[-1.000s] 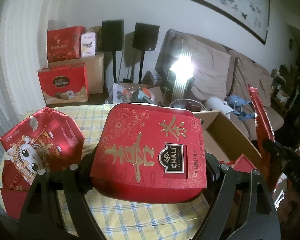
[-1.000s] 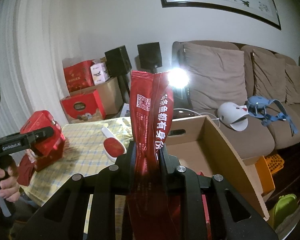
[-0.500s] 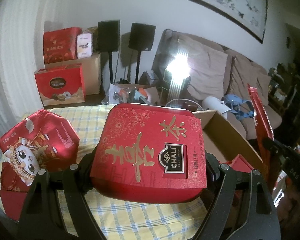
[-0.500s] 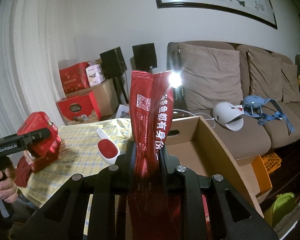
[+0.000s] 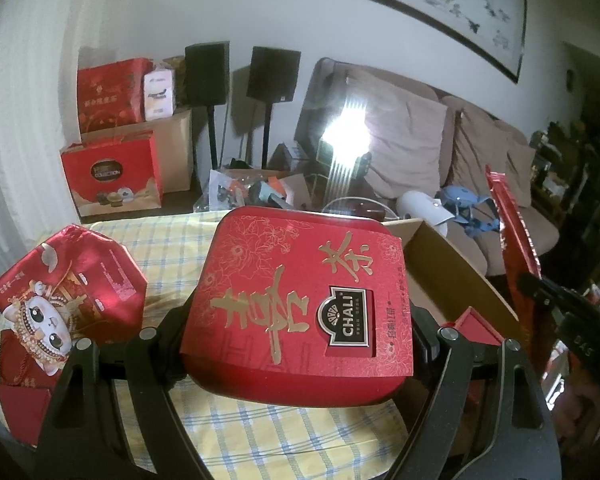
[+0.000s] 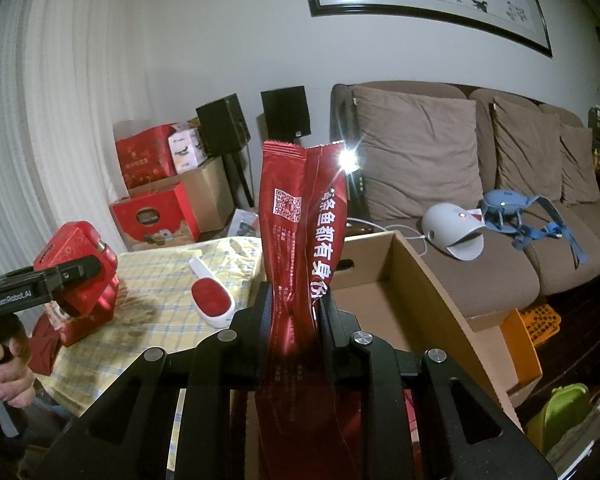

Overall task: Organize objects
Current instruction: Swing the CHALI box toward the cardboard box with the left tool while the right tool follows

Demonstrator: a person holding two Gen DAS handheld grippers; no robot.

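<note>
A red CHALI tea box [image 5: 300, 300] with gold lettering sits between the wide jaws of my left gripper [image 5: 302, 326], held above the yellow checked tablecloth [image 5: 260, 432]. In the right wrist view the same gripper [image 6: 60, 276] and box [image 6: 76, 264] appear at the left, with a person's hand [image 6: 4, 364] on the handle. My right gripper [image 6: 296, 304] is shut on a tall red foil pouch [image 6: 300, 220], upright above the near end of an open cardboard box [image 6: 380, 300]. A red hexagonal box with a cartoon cat [image 5: 68, 292] lies on the table's left.
A white and red lint brush [image 6: 212, 300] lies on the cloth beside the cardboard box. Behind the table are red gift boxes [image 5: 112, 176], two black speakers [image 5: 206, 74] and a brown sofa [image 6: 420, 160]. An orange crate [image 6: 536, 320] stands on the floor at the right.
</note>
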